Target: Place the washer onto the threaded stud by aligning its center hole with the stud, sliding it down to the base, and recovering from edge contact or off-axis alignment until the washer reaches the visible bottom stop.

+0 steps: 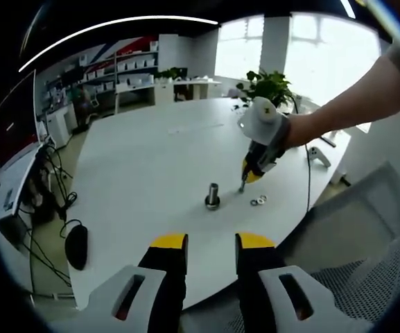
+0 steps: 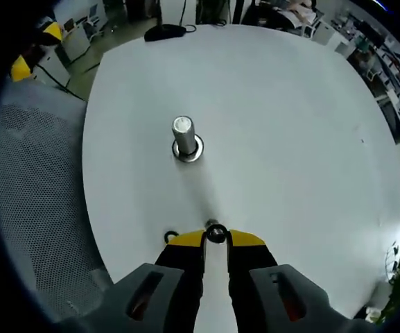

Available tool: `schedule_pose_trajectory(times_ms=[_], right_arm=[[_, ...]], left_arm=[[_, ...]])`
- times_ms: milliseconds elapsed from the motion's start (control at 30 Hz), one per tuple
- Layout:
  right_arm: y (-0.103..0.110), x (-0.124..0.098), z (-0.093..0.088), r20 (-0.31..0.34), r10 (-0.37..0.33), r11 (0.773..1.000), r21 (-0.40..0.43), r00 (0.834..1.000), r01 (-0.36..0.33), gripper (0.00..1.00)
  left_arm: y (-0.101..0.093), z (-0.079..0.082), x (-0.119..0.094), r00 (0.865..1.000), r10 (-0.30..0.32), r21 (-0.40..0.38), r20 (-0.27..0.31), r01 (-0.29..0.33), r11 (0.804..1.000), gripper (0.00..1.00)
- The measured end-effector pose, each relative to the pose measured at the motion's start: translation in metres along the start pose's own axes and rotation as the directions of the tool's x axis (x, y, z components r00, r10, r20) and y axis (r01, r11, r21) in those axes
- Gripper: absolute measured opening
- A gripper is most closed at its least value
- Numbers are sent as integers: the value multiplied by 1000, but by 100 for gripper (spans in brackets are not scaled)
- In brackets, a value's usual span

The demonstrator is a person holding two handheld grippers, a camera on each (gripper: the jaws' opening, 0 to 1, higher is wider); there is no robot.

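A short threaded stud (image 1: 213, 194) stands upright on its round metal base on the white round table (image 1: 151, 159). In the right gripper view the stud (image 2: 184, 133) is straight ahead of my right gripper (image 2: 216, 237), which is shut on a small washer (image 2: 216, 232) just above the table (image 2: 290, 125). The washer is a short way from the stud, not touching it. A hand holds the right gripper (image 1: 243, 186) right of the stud. Two loose washers (image 1: 258, 202) lie beside it; one washer (image 2: 170, 236) peeks out by the jaw. My left gripper (image 1: 211, 243) hangs open near the table edge.
A black mouse (image 1: 75, 246) lies at the table's left rim, with cables hanging beyond it. A grey mesh chair (image 1: 366, 277) stands close to the table's near edge. A white handle-like object (image 1: 317, 154) and a potted plant (image 1: 269, 84) sit at the far side.
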State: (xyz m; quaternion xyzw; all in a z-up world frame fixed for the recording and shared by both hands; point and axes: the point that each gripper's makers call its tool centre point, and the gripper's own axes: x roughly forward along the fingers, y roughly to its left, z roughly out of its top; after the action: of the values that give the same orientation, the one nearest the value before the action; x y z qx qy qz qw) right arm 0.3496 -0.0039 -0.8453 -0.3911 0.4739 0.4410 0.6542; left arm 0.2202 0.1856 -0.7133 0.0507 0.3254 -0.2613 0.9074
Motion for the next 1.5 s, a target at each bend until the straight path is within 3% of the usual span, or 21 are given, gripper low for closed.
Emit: schedule_pose_trajectory(times_ms=[433,700,1200,1500], right_arm=[[0,20,-8,-54,29,1000,-5,998,-29,14],[-1,25,-13,-66,38,999,32,997,-36,14],[1,26,-18,-64,43,998,41,997,-40,16],[7,12,-25,-30,59,998,31,998,-58,16]], left_arm=[[1,-1,0,1000,3,-6,-2,-3,1000,25],[1,-2,0,1000,6,-5,-4,-6,1000,25],[1,-2,1,1000,7,-7,-2,-7,1000,25],[2,-2,0,1000,8,-3,-4,-8,1000,25]])
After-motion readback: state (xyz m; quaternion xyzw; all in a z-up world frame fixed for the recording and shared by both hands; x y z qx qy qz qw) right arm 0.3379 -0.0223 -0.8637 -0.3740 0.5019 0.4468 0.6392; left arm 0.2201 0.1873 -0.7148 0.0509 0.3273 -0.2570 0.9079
